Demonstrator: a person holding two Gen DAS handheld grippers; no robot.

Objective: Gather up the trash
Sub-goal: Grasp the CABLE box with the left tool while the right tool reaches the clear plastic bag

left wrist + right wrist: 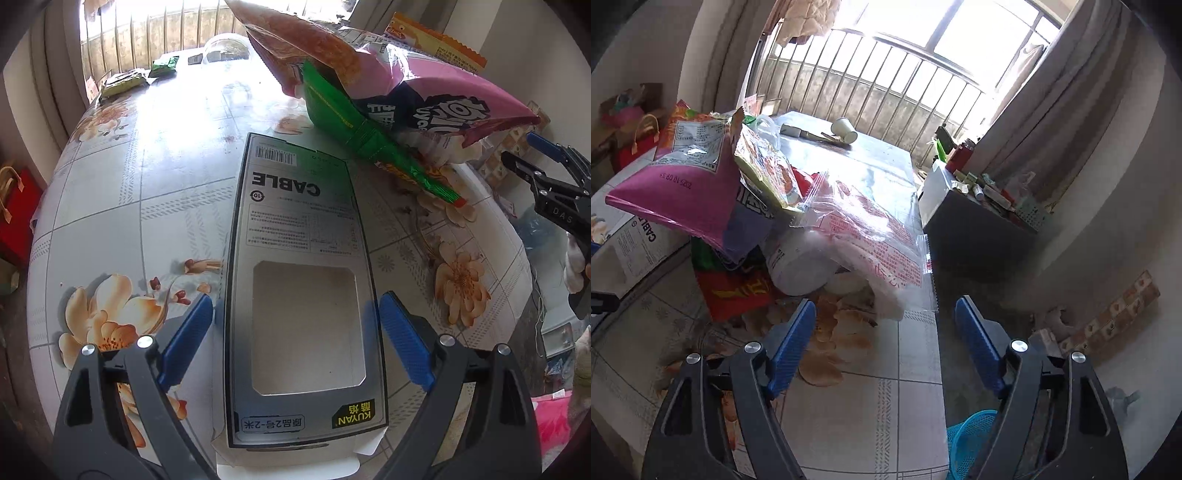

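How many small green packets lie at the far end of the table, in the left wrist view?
2: one green packet near the window, one yellow-green packet left of it. More may be hidden.

Grey flat cardboard cable box [301, 295]: near end cut off by the bottom edge; far right corner hidden under the pile of snack bags.
Turquoise mesh plastic basket [967, 439]: partly hidden behind the right gripper's fingers [975, 347].
Small items on the dark side cabinet [979, 221]: too small to identify.
Far tabletop [177, 122]: washed out by glare.
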